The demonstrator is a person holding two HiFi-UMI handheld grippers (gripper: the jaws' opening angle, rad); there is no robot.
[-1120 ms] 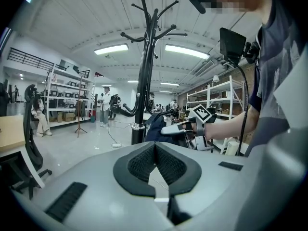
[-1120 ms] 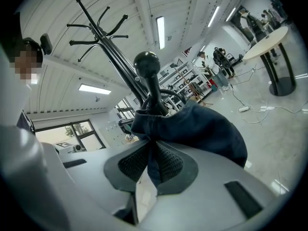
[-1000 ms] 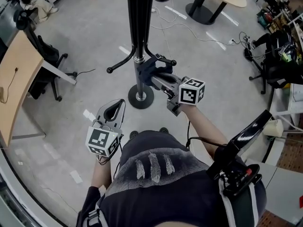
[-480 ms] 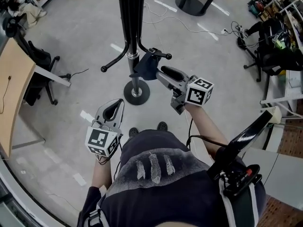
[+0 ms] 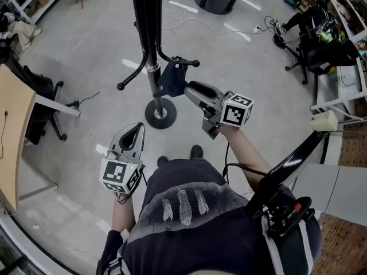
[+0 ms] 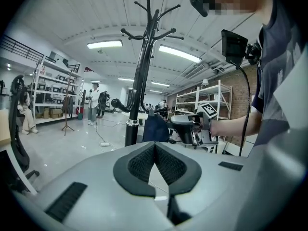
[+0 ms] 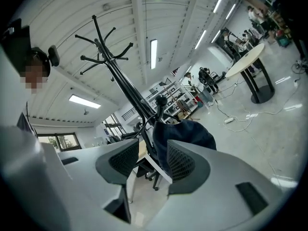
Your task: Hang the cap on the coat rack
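The black coat rack [image 5: 150,44] stands on its round base ahead of me. A dark blue cap [image 5: 171,80] hangs from one of its lower hooks [image 5: 184,62]. My right gripper [image 5: 190,88] sits just right of the cap. Its jaws have just been opening and now stand apart, with nothing pressed between the pads. In the right gripper view the cap [image 7: 185,131] hangs just beyond the open right gripper [image 7: 153,150], in front of the rack [image 7: 125,85]. My left gripper [image 5: 139,128] is held low and back, shut and empty. The left gripper view shows its pads [image 6: 139,160] meeting, with the cap [image 6: 155,129] ahead.
A wooden desk [image 5: 12,125] and an office chair [image 5: 40,93] stand at the left. A round table's pedestal [image 5: 217,3] and floor cables [image 5: 229,26] lie beyond the rack. Chairs and shelving [image 5: 338,73] crowd the right. People stand far off [image 6: 94,104].
The right gripper let go of the cap and drew back a little to the right. The cap stays on the hook. The left gripper has hardly moved.
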